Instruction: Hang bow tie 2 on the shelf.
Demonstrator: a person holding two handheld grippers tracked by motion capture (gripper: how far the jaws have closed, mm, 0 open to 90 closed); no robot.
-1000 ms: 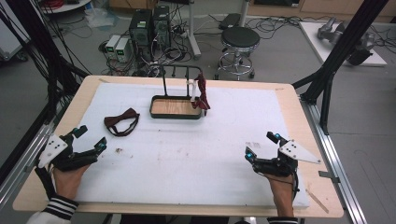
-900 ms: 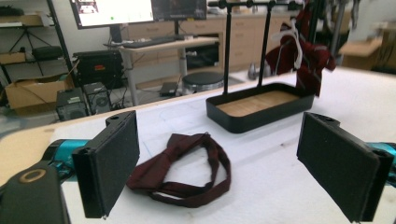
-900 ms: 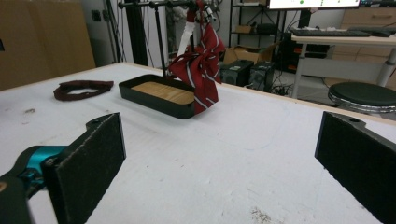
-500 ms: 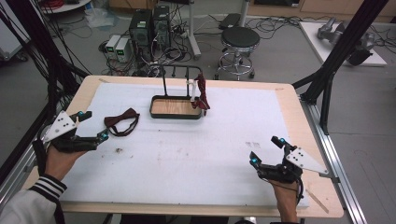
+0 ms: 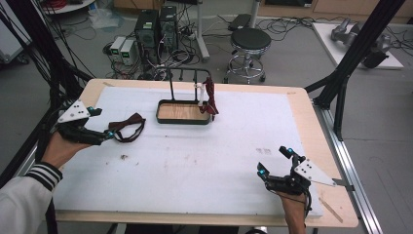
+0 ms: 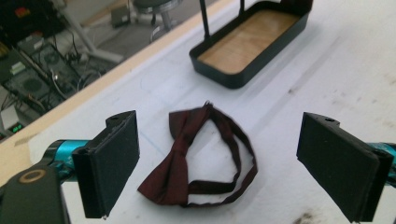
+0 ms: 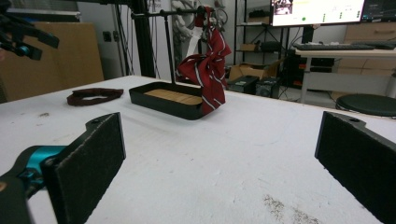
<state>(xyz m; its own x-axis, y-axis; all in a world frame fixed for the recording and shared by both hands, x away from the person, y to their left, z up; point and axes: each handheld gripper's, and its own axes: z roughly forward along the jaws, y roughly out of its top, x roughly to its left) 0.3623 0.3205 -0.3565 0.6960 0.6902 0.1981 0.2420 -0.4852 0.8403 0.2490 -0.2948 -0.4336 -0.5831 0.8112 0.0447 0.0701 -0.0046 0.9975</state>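
Figure: approach to the loose bow tie, seen from above and along each tool. I hold the left tool (image 5: 108, 135) just short of the dark red bow tie (image 5: 127, 129), jaws spread wide with nothing between them. In the left gripper view the bow tie (image 6: 201, 158) lies flat on the white surface (image 5: 204, 161) directly ahead of and between the two black pads (image 6: 114, 161), its knot toward the left pad and its strap looping toward the right one; I judge the tool to be lined up but not touching the cloth. Beyond the bow tie, farther along the tool's line of sight, stands the black tray (image 6: 247, 49) with its wooden floor and upright rack.

The right tool (image 5: 275, 168) rests low near my edge of the surface, jaws likewise parted and empty. Straight ahead of it, well apart, the tray (image 7: 168, 100) carries a red striped tie (image 7: 208, 70) hung from the rack's bar (image 7: 180, 13); the bow tie (image 7: 93, 96) shows to the left of that, with the left tool (image 7: 21, 39) above it.

Progress, as I judge it: one tie already hangs on the rack, so that portion appears done. The bow tie is not yet grasped; closing on it, lifting it, and carrying it to the rack all remain.
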